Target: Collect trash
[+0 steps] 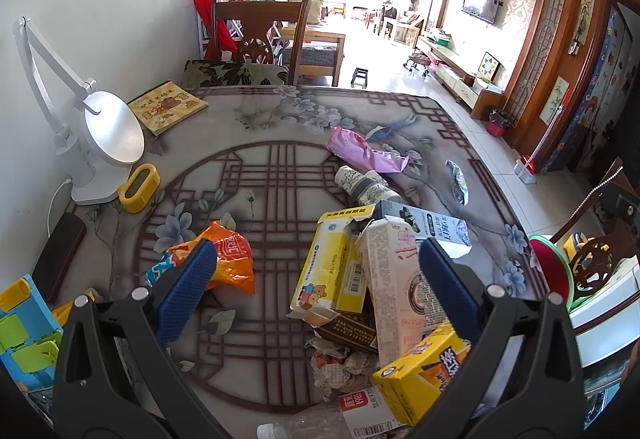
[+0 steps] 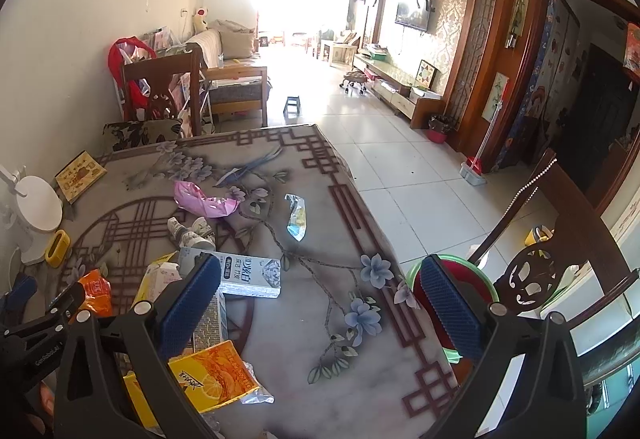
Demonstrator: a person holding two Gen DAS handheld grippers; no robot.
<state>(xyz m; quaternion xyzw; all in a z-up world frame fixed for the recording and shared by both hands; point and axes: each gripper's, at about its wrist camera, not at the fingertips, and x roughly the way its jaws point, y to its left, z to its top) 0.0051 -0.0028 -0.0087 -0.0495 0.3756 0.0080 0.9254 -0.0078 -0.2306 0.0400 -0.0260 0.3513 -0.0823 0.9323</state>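
Trash is scattered over the patterned table (image 1: pixel 280 167): an orange snack bag (image 1: pixel 230 259), a yellow carton (image 1: pixel 332 267), a pale tall carton (image 1: pixel 394 279), a grey box (image 1: pixel 436 225), a yellow juice box (image 1: pixel 424 371), crumpled paper (image 1: pixel 340 359), paper cups (image 1: pixel 366 187), a pink plastic bag (image 1: pixel 360 151) and a foil wrapper (image 1: pixel 458 179). My left gripper (image 1: pixel 316 279) hangs open above the pile. My right gripper (image 2: pixel 316 299) is open over the table's right side, its right finger over a red bin (image 2: pixel 476 291) with a green rim beside the table. The juice box (image 2: pixel 216 371) lies near its left finger.
A white desk lamp (image 1: pixel 104 143), a yellow holder (image 1: pixel 140 187), a booklet (image 1: pixel 168 111) and a dark case (image 1: pixel 60 255) sit at the table's left. Colourful plastic toy (image 1: pixel 24 335) at near left. Wooden chairs stand at the far end (image 1: pixel 260 35) and right (image 2: pixel 536 271).
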